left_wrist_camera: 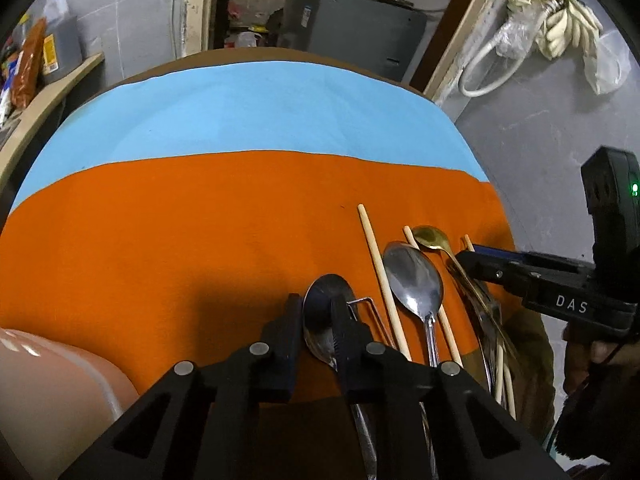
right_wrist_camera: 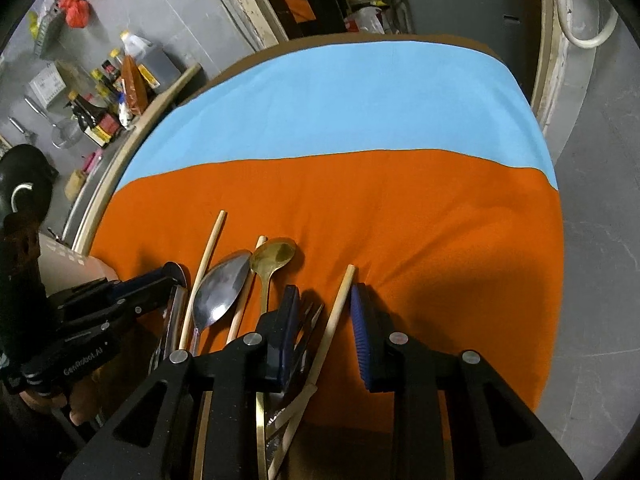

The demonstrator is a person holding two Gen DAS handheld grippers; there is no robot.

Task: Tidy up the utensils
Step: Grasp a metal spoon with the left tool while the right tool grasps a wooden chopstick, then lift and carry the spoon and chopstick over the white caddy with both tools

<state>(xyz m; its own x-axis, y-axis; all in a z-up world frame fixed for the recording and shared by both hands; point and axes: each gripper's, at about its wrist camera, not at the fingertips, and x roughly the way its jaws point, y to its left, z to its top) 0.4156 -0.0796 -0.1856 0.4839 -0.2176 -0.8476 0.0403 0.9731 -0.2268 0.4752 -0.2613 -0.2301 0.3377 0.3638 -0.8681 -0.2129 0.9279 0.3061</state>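
At the near left, the left hand-held gripper point(left_wrist_camera: 316, 312) has its black fingers parted around the bowl of a silver steel spoon point(left_wrist_camera: 326, 312) lying on the orange cloth point(left_wrist_camera: 180, 240) of the tabletop, not clamping it. To its right lie a pale wooden chopstick point(left_wrist_camera: 380, 276), a larger silver spoon point(left_wrist_camera: 414, 280) and a small gold spoon point(left_wrist_camera: 431, 237). Farthest right, the right hand-held gripper point(right_wrist_camera: 326, 312) stands open, straddling another wooden chopstick point(right_wrist_camera: 338, 312) beside silver forks point(right_wrist_camera: 306, 332); the blue cloth point(right_wrist_camera: 340, 100) lies beyond.

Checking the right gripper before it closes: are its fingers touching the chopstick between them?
Apart. In the right wrist view the chopstick lies between the right gripper's open fingers, with orange cloth showing either side.
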